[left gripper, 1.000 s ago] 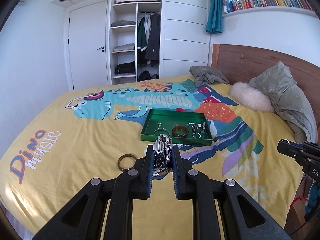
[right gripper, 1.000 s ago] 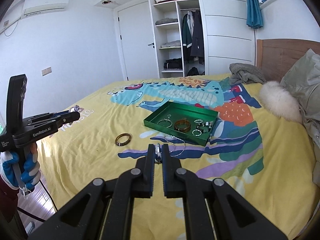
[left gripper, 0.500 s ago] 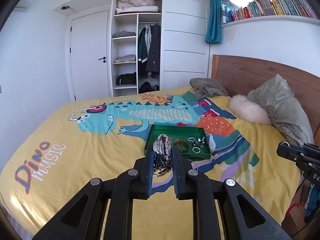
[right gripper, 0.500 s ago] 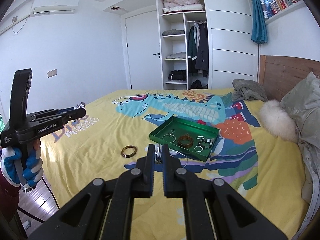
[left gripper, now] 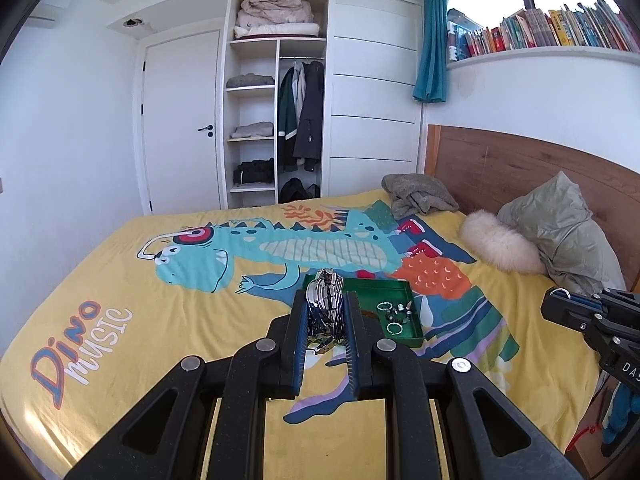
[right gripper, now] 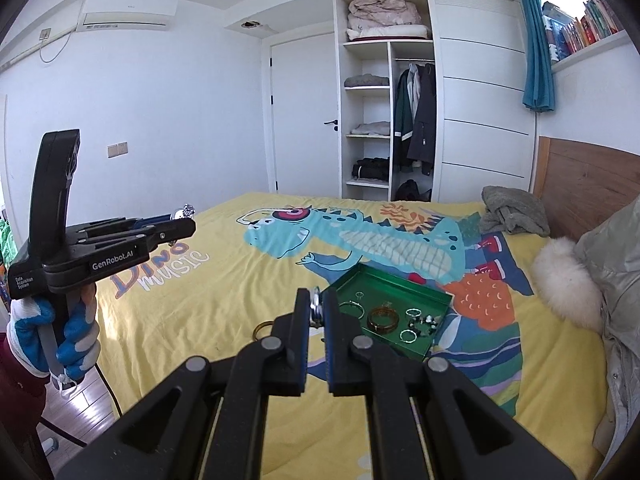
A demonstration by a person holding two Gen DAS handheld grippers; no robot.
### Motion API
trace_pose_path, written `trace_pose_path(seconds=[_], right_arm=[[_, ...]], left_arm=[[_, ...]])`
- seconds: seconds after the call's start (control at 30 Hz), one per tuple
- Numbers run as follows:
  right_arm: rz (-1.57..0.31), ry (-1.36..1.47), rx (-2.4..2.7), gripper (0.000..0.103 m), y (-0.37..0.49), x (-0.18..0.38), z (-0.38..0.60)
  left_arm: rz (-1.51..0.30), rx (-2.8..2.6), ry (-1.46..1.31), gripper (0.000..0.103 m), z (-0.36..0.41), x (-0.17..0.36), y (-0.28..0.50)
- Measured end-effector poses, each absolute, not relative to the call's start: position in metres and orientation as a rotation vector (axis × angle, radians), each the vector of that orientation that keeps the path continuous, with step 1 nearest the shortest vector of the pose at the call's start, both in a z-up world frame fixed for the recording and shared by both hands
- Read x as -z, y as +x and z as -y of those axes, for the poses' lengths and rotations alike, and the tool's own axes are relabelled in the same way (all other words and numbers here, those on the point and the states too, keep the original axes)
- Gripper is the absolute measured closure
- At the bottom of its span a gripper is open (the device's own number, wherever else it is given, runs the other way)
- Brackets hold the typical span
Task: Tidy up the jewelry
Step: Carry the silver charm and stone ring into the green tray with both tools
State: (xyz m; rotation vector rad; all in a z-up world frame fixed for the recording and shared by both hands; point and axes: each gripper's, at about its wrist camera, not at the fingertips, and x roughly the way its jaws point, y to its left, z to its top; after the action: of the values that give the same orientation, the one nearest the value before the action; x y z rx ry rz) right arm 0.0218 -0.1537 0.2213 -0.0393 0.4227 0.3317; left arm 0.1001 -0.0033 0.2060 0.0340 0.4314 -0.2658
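Observation:
My left gripper [left gripper: 326, 300] is shut on a silver metal watch [left gripper: 325, 304], held high above the bed. My right gripper [right gripper: 316, 306] is shut on a thin silver ring [right gripper: 316, 308], also held above the bed. The green tray [right gripper: 400, 280] lies on the bedspread and holds a brown bangle [right gripper: 383, 318], silver hoops [right gripper: 409, 336] and small pieces. It also shows in the left wrist view [left gripper: 416, 332], partly hidden by the watch. A second brown bangle [right gripper: 262, 327] lies on the bedspread left of the tray. The left gripper shows at the left of the right wrist view [right gripper: 182, 220].
The yellow dinosaur bedspread [left gripper: 160, 320] covers the bed. A white fluffy cushion [left gripper: 500, 246], a grey pillow [left gripper: 560, 228] and a grey bundle of cloth [left gripper: 416, 194] lie by the wooden headboard [left gripper: 500, 164]. An open wardrobe [left gripper: 276, 120] stands behind.
Both grippers have risen and drawn back from the bed, each still holding its piece. The tray now looks smaller and lower in both views.

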Motion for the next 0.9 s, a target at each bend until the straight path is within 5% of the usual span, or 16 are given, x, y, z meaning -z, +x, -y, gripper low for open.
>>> trace_pose_path(seconds=[0.67, 0.9], right_arm=[[-0.405, -0.027, -0.286, 0.097, 0.153, -0.27, 0.183], [-0.458, -0.009, -0.303, 0.097, 0.236, -0.222, 0.19]], left_arm=[[-0.451, 0.217, 0.117, 0.087, 0.039, -0.223, 0.215], [-0.561, 0.201, 0.115, 0.087, 0.059, -0.17, 0.307]])
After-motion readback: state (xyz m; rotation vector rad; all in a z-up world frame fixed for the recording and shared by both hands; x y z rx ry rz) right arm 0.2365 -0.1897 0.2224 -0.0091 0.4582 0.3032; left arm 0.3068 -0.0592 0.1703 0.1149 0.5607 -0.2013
